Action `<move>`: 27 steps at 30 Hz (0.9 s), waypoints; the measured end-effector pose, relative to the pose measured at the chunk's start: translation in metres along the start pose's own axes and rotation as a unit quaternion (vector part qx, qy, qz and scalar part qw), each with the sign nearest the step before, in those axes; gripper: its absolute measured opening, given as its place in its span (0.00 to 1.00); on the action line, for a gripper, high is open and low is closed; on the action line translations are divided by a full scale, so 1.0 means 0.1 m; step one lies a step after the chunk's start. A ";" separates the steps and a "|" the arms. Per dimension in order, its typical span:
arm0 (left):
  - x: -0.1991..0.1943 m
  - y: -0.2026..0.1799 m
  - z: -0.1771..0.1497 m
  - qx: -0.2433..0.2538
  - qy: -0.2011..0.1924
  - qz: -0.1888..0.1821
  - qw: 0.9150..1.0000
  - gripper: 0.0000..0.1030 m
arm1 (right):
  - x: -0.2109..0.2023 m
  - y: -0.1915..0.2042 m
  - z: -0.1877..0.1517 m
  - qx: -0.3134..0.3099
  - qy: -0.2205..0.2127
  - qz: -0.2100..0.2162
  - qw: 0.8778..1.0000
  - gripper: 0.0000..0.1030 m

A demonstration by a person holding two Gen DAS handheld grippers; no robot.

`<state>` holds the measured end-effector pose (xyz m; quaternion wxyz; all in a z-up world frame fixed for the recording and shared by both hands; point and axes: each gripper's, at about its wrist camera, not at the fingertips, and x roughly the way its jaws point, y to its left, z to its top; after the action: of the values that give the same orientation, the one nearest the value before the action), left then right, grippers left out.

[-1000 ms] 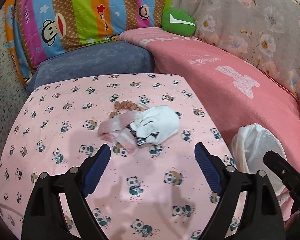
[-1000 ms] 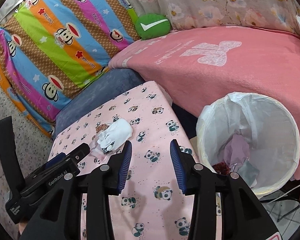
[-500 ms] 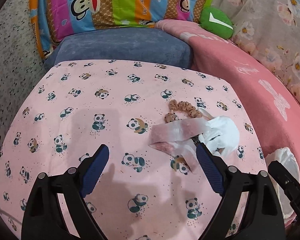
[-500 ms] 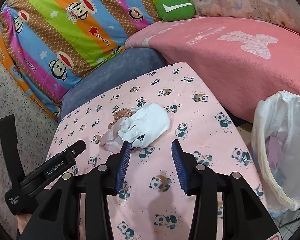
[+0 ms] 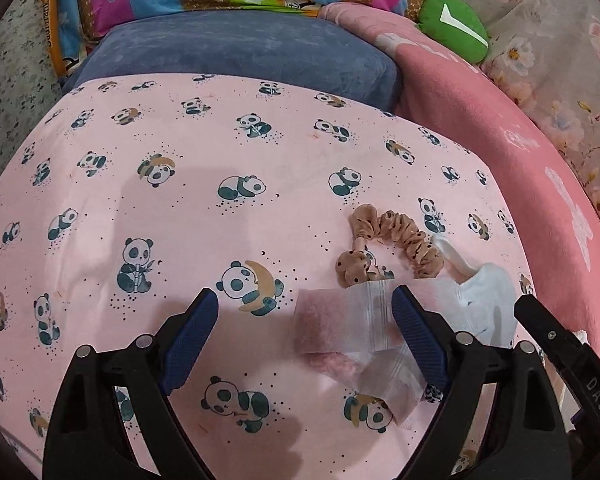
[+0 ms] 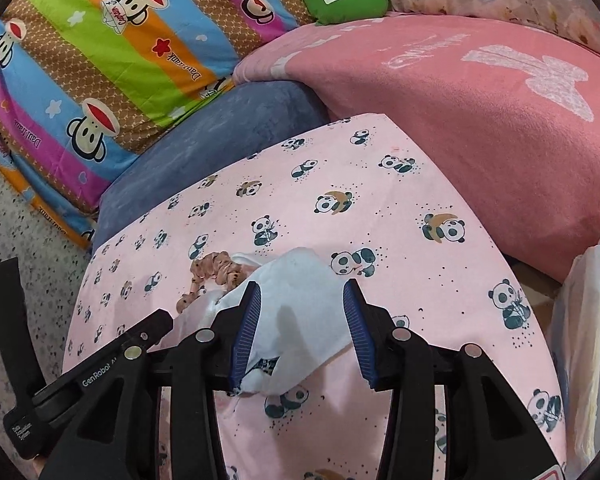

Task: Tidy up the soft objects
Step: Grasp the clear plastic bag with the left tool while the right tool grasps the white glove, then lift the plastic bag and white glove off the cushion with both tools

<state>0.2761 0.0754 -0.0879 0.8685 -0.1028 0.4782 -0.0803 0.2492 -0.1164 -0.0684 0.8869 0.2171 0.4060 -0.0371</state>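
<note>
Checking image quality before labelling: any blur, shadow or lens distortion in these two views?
Left wrist: sharp, strong fisheye bulge, dark vignette corners, soft shadows on the panda cloth. Right wrist: also sharp and curved; a finger's shadow falls on the white cloth.

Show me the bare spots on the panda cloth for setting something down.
Free: the panda cloth left of the brown scrunchie, back to the blue cushion. Crowded: the right front, where scrunchie, sheer pink strip and white cloth pile together.

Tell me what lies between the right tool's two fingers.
The white cloth lies between the right tool's fingers, on the panda sheet. The pads are not pressing it. The right wrist view shows this.
</note>
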 end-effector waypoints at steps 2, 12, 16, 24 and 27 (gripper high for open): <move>0.04 0.01 -0.03 0.000 0.007 -0.007 1.000 0.76 | 0.14 -0.03 0.01 0.003 0.011 -0.001 1.000 0.43; -0.03 -0.20 -0.21 0.063 0.004 -0.022 0.998 0.22 | 0.30 -0.12 -0.16 0.012 0.036 0.011 0.999 0.14; -0.14 -0.26 -0.34 0.076 0.005 -0.028 0.997 0.16 | 0.23 -0.13 -0.28 0.013 0.039 0.015 0.999 0.09; -0.48 -0.29 -0.51 0.089 -0.010 -0.018 0.996 0.15 | -0.20 -0.15 -0.58 0.015 0.033 0.025 0.999 0.08; -0.66 -0.30 -0.52 0.091 -0.021 -0.019 0.995 0.15 | -0.40 -0.16 -0.63 0.014 0.019 0.028 0.999 0.07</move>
<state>0.1954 0.0567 -0.0536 0.8822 -0.0338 0.4489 -0.1382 0.1746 -0.1092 -0.0809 0.8766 0.2419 0.4159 -0.0136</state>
